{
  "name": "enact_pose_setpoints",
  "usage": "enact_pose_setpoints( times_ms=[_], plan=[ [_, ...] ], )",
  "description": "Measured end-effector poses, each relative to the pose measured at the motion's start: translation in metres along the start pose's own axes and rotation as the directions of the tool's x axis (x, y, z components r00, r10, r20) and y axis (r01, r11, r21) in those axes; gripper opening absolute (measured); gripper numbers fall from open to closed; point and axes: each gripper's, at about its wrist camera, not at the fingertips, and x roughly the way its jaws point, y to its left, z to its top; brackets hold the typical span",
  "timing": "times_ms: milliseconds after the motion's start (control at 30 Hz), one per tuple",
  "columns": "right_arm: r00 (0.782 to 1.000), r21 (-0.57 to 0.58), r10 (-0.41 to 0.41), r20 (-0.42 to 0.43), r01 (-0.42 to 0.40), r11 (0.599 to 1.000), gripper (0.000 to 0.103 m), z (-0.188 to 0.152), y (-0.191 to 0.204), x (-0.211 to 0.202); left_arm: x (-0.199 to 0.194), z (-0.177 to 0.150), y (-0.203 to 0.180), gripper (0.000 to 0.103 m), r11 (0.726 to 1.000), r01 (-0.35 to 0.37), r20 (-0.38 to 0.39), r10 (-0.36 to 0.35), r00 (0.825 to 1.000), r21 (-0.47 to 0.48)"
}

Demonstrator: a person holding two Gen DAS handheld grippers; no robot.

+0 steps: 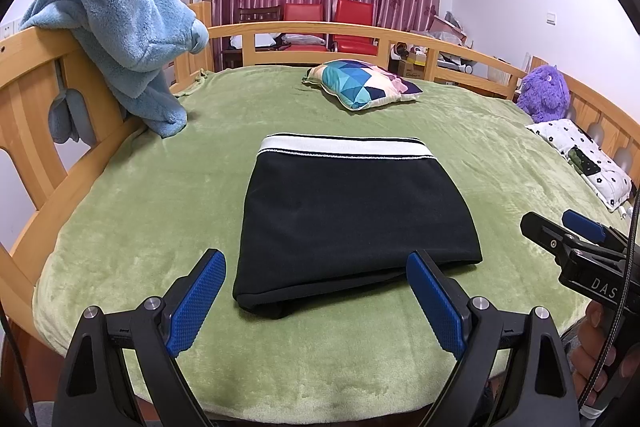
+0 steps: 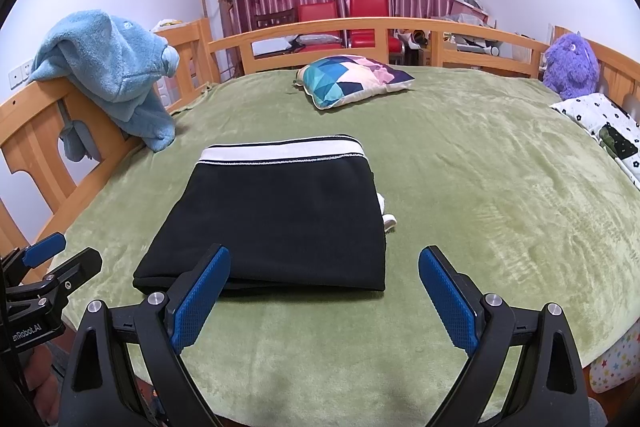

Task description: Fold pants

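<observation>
Left gripper [image 1: 316, 287] low in the frame, jaws wide apart and empty, right gripper [image 2: 324, 287] likewise – both angled downward, side by side

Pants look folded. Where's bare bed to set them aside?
Bare green blanket runs right of the folded pants, up to the floral pillow; another strip lies between the waistband and the geometric cushion. The left rail with the blue towel is crowded.
</observation>
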Motion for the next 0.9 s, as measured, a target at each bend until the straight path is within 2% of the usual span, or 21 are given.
enact_pose_setpoints(
  times_ms=[900],
  plan=[
    [1.000,0.000,-0.002,0.005,0.002,1.000,0.094,0.0008,0.0014,0.0002,-0.0029,-0.0007,-0.0023,0.092,1.000,0.006,0.002,-0.006,1.000,-0.018]
  ],
)
